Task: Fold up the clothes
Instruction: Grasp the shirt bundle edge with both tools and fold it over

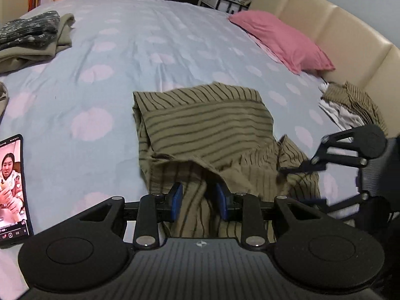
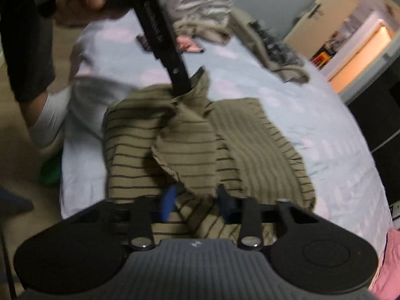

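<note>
An olive garment with dark stripes (image 1: pixel 205 125) lies partly folded on the pale blue bed; it also shows in the right wrist view (image 2: pixel 190 140). My left gripper (image 1: pixel 200 200) has its blue pads (image 1: pixel 176 200) closed on a bunched near edge of the garment. My right gripper (image 2: pixel 197 200) also grips a fold of the garment between its pads (image 2: pixel 168 200). The right gripper shows in the left wrist view (image 1: pixel 350 150) at the garment's right side. The left gripper's body (image 2: pixel 162 35) shows in the right wrist view, touching the garment's far corner.
A pink pillow (image 1: pixel 282 37) lies by the cream headboard (image 1: pixel 325 25). A pile of clothes (image 1: pixel 32 35) sits at the far left, another striped pile (image 1: pixel 350 105) at the right. A lit phone (image 1: pixel 12 190) lies at the near left. The bed sheet (image 1: pixel 150 37) has pink dots.
</note>
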